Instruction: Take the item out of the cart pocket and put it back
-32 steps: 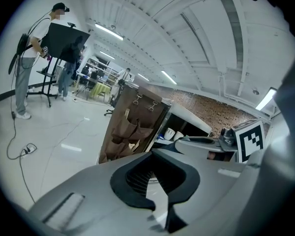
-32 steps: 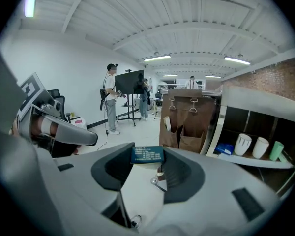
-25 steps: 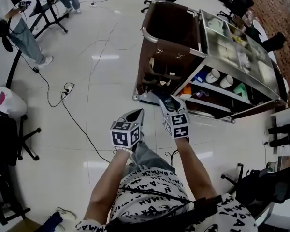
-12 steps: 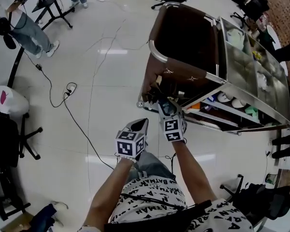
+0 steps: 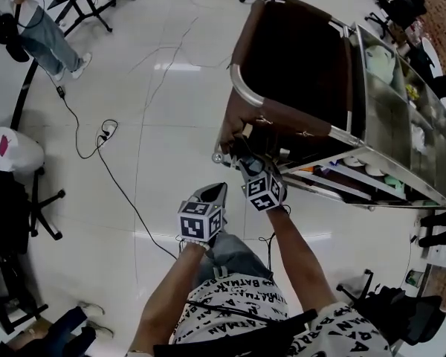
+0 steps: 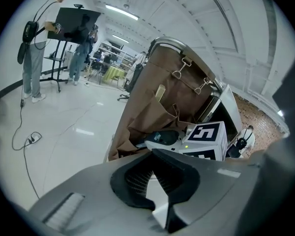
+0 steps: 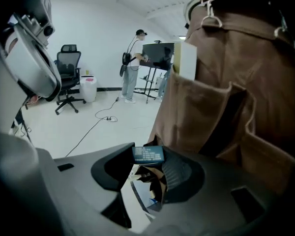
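Jaws of the left gripper (image 6: 155,154) seem to meet at the tips with nothing between them, and it hangs just short of the cart (image 5: 342,136). Beside it the right gripper (image 7: 147,161) reaches further in, its jaws set wide and clamped on a small dark blue box (image 7: 148,154). The box sits close against the pockets (image 7: 201,117) of the brown bag (image 6: 160,77) on the cart's end, though whether it is inside one is hard to tell.
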Available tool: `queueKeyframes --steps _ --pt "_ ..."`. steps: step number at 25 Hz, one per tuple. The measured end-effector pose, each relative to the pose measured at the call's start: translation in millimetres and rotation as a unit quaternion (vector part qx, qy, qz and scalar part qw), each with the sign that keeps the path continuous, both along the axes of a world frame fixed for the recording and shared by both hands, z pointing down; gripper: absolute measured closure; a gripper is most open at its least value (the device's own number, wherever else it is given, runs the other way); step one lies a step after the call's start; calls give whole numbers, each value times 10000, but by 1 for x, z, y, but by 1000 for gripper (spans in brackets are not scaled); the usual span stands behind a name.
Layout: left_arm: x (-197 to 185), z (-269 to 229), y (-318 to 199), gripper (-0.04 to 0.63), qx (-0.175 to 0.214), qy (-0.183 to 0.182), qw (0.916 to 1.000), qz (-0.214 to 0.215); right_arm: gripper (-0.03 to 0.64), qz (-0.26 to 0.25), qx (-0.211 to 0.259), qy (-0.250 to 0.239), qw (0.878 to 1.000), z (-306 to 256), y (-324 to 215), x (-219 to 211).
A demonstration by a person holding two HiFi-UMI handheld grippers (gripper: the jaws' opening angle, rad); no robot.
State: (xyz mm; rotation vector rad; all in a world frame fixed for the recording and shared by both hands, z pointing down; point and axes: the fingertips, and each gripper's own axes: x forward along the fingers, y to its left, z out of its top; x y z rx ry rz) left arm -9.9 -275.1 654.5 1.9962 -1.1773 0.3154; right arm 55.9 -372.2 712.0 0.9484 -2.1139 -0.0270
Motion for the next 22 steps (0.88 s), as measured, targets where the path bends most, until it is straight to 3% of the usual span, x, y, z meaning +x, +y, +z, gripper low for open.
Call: queueKeyframes --steps 5,8,16,22 --pt "0 19 -9 595 -179 36 9998 -112 428 -958 -96 844 9918 38 -15 -6" --pt "-3 30 -15 595 -294 119 9992 -260 426 -1226 -215 1244 9844 61 -19 -13" --pt "-13 38 -10 595 -361 146 9984 -414 408 -860 -136 1214 9888 72 -29 -10" --pt "-25 23 15 595 -267 150 9990 -322 379 -694 204 1045 9919 41 -15 -10"
